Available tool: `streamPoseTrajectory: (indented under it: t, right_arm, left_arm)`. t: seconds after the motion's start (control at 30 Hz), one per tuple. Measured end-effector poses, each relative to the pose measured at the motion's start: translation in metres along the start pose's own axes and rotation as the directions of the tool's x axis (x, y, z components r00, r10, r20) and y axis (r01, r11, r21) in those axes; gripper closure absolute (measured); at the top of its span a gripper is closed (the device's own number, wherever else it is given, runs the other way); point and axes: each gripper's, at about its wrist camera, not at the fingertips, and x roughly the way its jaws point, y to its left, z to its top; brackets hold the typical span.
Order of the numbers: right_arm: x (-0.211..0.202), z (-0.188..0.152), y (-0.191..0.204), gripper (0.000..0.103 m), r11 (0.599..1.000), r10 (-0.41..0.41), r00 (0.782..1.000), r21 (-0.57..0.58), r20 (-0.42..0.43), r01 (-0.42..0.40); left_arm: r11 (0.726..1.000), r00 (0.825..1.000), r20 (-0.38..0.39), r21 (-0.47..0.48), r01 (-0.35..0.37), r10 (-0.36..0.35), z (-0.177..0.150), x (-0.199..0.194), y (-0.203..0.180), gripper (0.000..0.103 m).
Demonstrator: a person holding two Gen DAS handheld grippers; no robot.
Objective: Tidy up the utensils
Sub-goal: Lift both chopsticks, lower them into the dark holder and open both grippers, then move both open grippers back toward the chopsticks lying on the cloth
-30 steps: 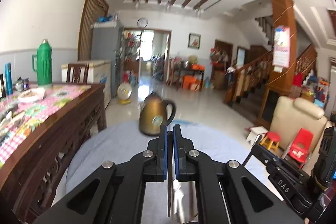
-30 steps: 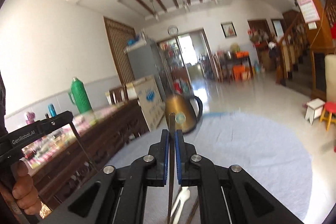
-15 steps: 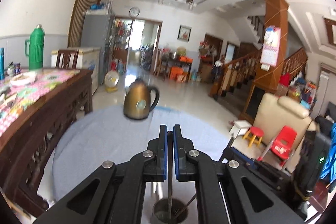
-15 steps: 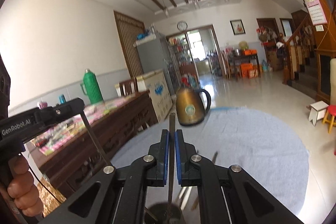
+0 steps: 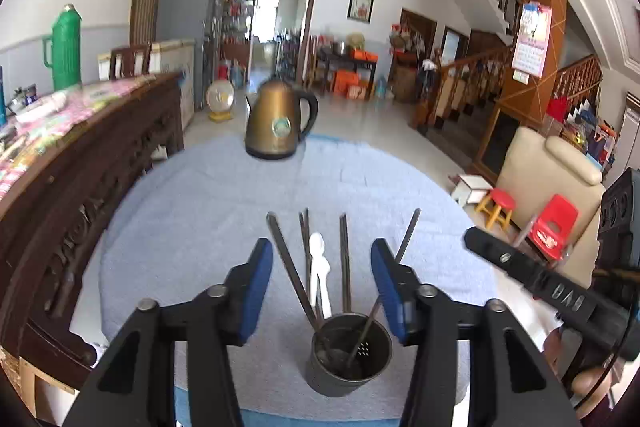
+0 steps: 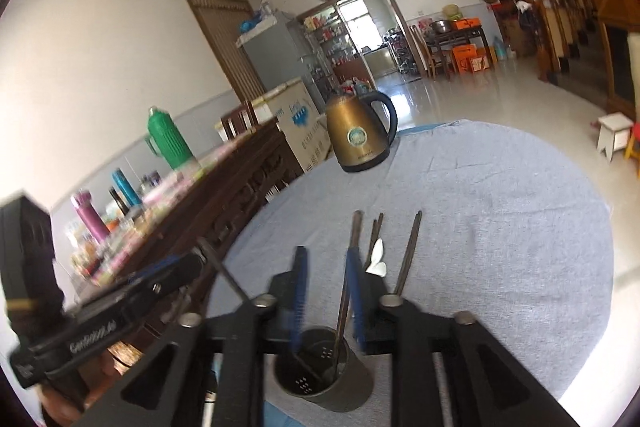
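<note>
A grey metal cup [image 5: 348, 355] stands near the front of the round table and holds several dark chopsticks [image 5: 344, 259] and a white spoon [image 5: 320, 267], all leaning away from me. My left gripper [image 5: 322, 263] hangs just above the cup with its jaws opening; the utensils rise between the blue pads [image 5: 260, 271] untouched. My right gripper [image 6: 326, 287] is over the same cup [image 6: 320, 379], jaws also opening. One chopstick [image 6: 352, 239] stands between its pads, close to the right one and not squeezed. The right gripper's black finger [image 5: 520, 267] reaches in from the right.
A bronze kettle [image 5: 276, 123] sits at the far edge of the blue-grey tablecloth [image 5: 192, 211]. A carved wooden side table [image 5: 80, 155] with a green thermos [image 5: 66, 47] and bottles runs along the left. A cream sofa, red chair and stools stand on the right.
Both grippers sank and tilted down over the cup. Each was shut on a chopstick; both have opened, and those chopsticks now stand in the cup.
</note>
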Motion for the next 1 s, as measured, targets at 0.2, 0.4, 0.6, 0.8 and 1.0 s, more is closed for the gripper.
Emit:
streamPoseTrajectory:
  t: [0.2,0.4,0.6,0.8,1.0]
  right_arm:
    - [-0.015,0.004,-0.020,0.067,0.998,-0.044,0.997,0.039,0.062,0.042]
    - [-0.011,0.005,-0.038,0.067,0.993,-0.084,0.996,0.085,0.033,0.081]
    - [-0.002,0.005,-0.039,0.067,0.991,-0.104,0.994,0.083,0.013,0.103]
    - [0.011,0.002,-0.038,0.067,0.990,-0.109,0.994,0.085,-0.015,0.110]
    - [0.025,-0.001,-0.042,0.067,0.989,-0.116,0.992,0.092,-0.045,0.119]
  left_arm:
    - [0.995,0.996,0.036,0.042,-0.089,0.087,-0.004,-0.015,0.005,0.046]
    - [0.987,0.987,0.004,0.024,-0.158,0.158,-0.014,-0.009,0.021,0.045]
    - [0.975,0.975,-0.003,0.003,-0.221,0.221,-0.019,-0.005,0.037,0.045]
    - [0.956,0.955,-0.004,0.001,-0.295,0.295,-0.021,-0.001,0.049,0.045]
    - [0.945,0.944,-0.024,-0.005,-0.328,0.328,-0.024,0.009,0.060,0.045]
